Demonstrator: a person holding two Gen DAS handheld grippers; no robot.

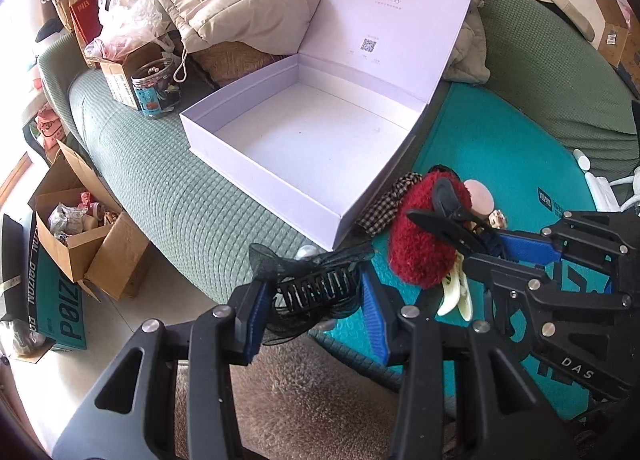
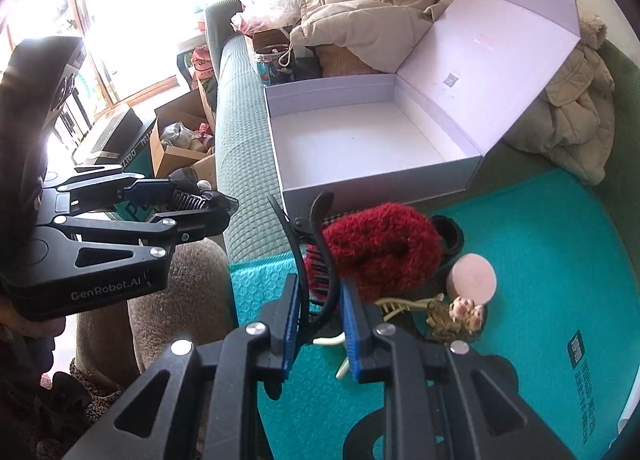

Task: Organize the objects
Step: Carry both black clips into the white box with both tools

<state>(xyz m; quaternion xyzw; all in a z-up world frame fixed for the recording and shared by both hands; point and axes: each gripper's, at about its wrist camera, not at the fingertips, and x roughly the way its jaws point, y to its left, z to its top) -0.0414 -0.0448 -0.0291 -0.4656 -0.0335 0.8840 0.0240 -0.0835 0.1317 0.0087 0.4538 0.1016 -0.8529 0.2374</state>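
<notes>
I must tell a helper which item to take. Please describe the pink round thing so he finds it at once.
Find the white box on the sofa; before it lies a teal mat. The pink puff lies there, right of the red fluffy clip: the only smooth, pale disc.

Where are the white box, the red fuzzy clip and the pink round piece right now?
white box (image 1: 320,139), left wrist view, on its bare inside floor.
red fuzzy clip (image 2: 380,248), right wrist view, on the middle of its fuzzy body.
pink round piece (image 2: 474,276), right wrist view, on its flat round face.
</notes>
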